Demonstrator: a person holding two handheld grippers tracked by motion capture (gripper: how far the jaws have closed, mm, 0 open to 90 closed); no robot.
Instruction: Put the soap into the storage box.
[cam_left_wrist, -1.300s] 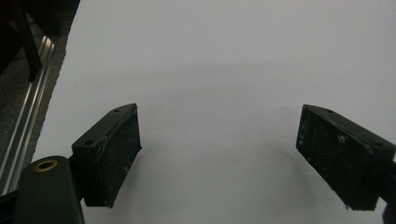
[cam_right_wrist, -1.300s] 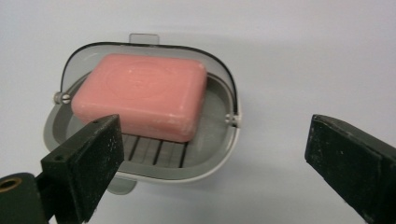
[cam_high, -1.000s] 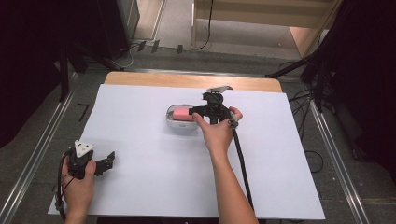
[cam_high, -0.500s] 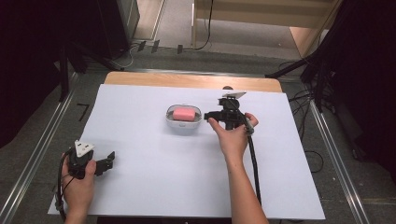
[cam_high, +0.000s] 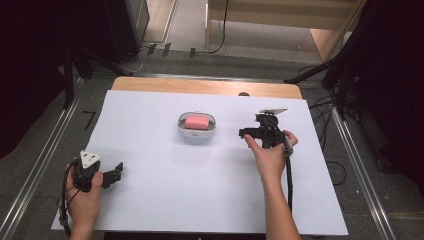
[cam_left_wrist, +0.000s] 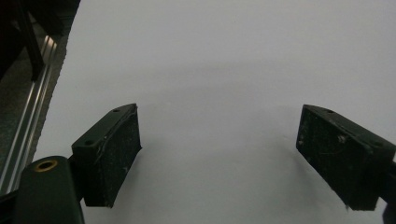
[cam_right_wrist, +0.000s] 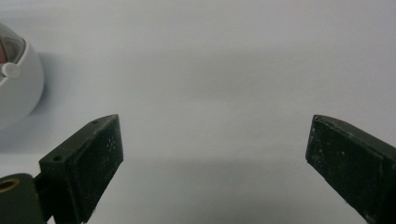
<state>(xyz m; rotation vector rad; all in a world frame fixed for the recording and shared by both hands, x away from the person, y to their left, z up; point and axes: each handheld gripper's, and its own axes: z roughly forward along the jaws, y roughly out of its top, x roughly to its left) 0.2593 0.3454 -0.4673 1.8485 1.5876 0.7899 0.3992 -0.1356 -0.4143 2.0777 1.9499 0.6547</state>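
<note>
now the right hand-held gripper (cam_high: 245, 132) gapes beside the soap dish (cam_high: 197, 127).

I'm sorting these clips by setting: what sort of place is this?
Probably a lab or recording workspace, not a home: a table under a plain white sheet, metal floor rails alongside, cables on the floor, and black curtains around it.

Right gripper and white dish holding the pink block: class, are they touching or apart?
Apart. The high view shows bare white sheet between the right gripper and the white dish; the right gripper view shows its jaws wide open with the dish off to one side.
</note>
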